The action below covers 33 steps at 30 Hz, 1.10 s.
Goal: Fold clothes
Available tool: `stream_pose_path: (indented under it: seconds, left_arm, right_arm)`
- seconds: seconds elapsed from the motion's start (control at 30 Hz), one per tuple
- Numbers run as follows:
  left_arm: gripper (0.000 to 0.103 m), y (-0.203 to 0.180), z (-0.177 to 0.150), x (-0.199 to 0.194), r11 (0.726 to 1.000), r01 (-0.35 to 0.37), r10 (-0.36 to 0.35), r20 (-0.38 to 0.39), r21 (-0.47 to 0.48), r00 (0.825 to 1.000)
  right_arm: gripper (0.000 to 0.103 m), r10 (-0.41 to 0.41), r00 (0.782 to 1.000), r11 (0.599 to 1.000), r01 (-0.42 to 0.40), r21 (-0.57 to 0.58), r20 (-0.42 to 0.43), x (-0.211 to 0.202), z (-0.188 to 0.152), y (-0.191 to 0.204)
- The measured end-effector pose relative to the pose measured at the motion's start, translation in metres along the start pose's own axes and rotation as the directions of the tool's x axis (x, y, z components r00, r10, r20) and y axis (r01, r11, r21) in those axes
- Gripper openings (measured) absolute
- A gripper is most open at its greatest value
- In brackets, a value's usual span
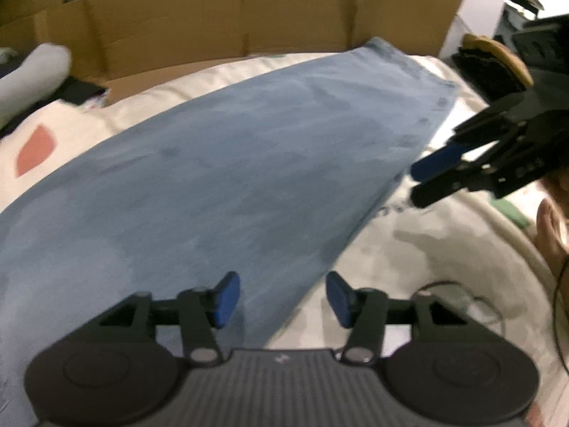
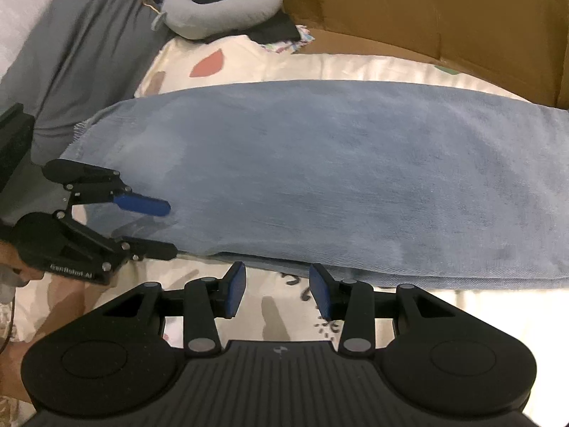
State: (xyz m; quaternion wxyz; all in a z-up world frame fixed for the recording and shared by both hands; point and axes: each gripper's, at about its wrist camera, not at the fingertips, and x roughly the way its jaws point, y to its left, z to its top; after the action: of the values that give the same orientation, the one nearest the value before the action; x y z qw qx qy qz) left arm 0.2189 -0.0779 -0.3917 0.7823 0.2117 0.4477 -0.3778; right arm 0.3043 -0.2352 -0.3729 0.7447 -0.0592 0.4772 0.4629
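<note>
dim indoor light; left view motion-blurred; fisheye bending, dark corners.

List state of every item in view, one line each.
Blue denim garment: flat on the bedding, folded lengthwise, not gripped.
Left gripper: open, over the garment's left end, nothing pinched.
Right gripper: open, empty, just off the near edge.
Grey neck pillow: lying by the cardboard box.
</note>
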Motion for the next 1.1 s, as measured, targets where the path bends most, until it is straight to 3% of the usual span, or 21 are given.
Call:
stream_pose_path:
  seconds: [0.27, 0.5, 0.73, 0.87, 1.1]
  left_arm:
    - [0.073, 0.023, -0.034, -0.007, 0.991, -0.130, 0.128, -0.053, -0.040, 0.990]
    - [0.073, 0.031, -0.056, -0.015, 0.971, -0.239, 0.239, -0.039, 0.006, 0.970]
    - [0.074, 0.050, -0.058, -0.038, 0.947, -0.298, 0.303, 0.022, -0.119, 0.953]
    - [0.074, 0.057, -0.060, -0.047, 0.943, -0.282, 0.292, 0.036, -0.175, 0.956]
    - [0.074, 0.056, -0.077, -0.052, 0.942, -0.283, 0.287, -0.007, -0.178, 0.958]
  right_arm:
    - [0.047, 0.048, 0.999, 0.999, -0.048, -0.025, -0.012, 0.024, 0.011, 0.017]
    - [0.047, 0.126, 0.985, 0.983, -0.139, -0.120, -0.115, 0.056, 0.013, 0.052]
    - [0.047, 0.173, 0.966, 0.949, -0.216, -0.230, -0.194, 0.086, 0.020, 0.085]
    - [0.047, 0.169, 0.973, 0.947, -0.205, -0.248, -0.158, 0.109, 0.026, 0.099]
    - [0.047, 0.153, 0.986, 0.966, -0.163, -0.198, -0.065, 0.120, 0.042, 0.107]
